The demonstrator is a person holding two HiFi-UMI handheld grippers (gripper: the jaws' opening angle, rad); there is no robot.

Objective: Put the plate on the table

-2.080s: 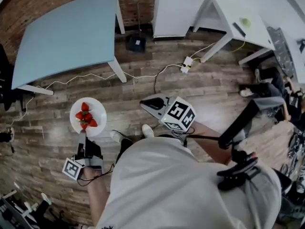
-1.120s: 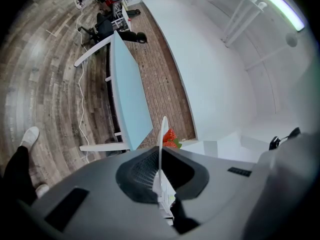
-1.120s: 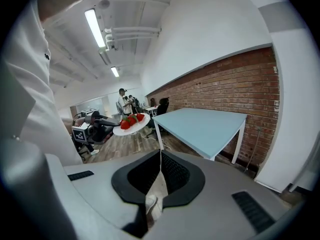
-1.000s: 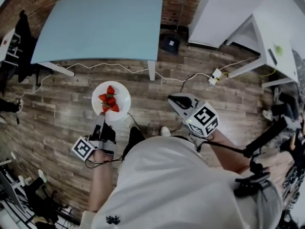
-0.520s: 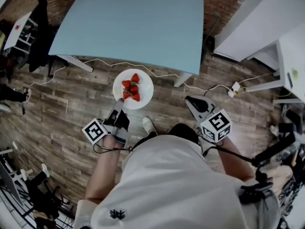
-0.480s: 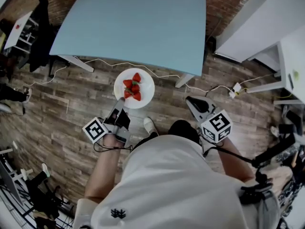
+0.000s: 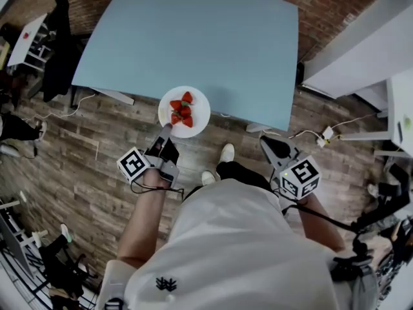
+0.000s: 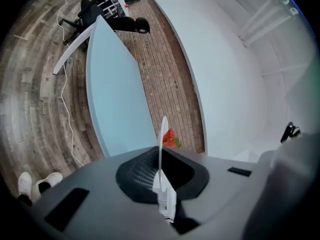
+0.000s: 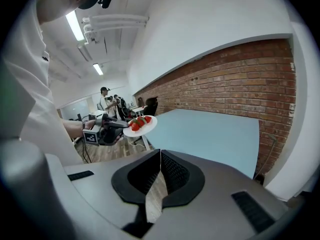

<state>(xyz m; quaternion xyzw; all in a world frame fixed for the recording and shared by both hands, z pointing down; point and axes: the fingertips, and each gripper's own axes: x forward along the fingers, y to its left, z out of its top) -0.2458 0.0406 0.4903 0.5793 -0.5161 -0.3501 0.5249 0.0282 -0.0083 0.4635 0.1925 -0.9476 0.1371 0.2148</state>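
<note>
1. Plate [image 7: 199, 106]: 1 round white plate, shallow and plain-rimmed, held level in the air.
2. On it lies a small pile of red strawberries with green tops [image 7: 182, 109]. They are packed too close for a sure count, though at least 4 show in the head view.
3. In the head view the plate overlaps the near edge of the 1 large light-blue rectangular table [image 7: 193, 37]. In the right gripper view it hangs beside that edge, a little above the table top. No view shows it touching the top.
4. The left hand-held gripper [image 7: 166, 130] has its jaws clamped narrow on the plate's near rim. In the left gripper view the rim stands edge-on between them, with the strawberries just beyond.
5. The right hand-held gripper [image 7: 271, 146] is well apart from the plate, low at the person's right side. Its jaws are pressed together with nothing between them, and it points toward the table.
6. There are 2 hand-held grippers, and each carries 1 white cube with black square markers: the left cube [image 7: 133, 165] and the right cube [image 7: 301, 178].
7. Below, on the brown wood-plank floor [image 7: 77, 166], are the person's 2 white shoes [image 7: 226, 152]. 1 thin white cable [image 7: 68, 113] trails under the table's left end.
</note>
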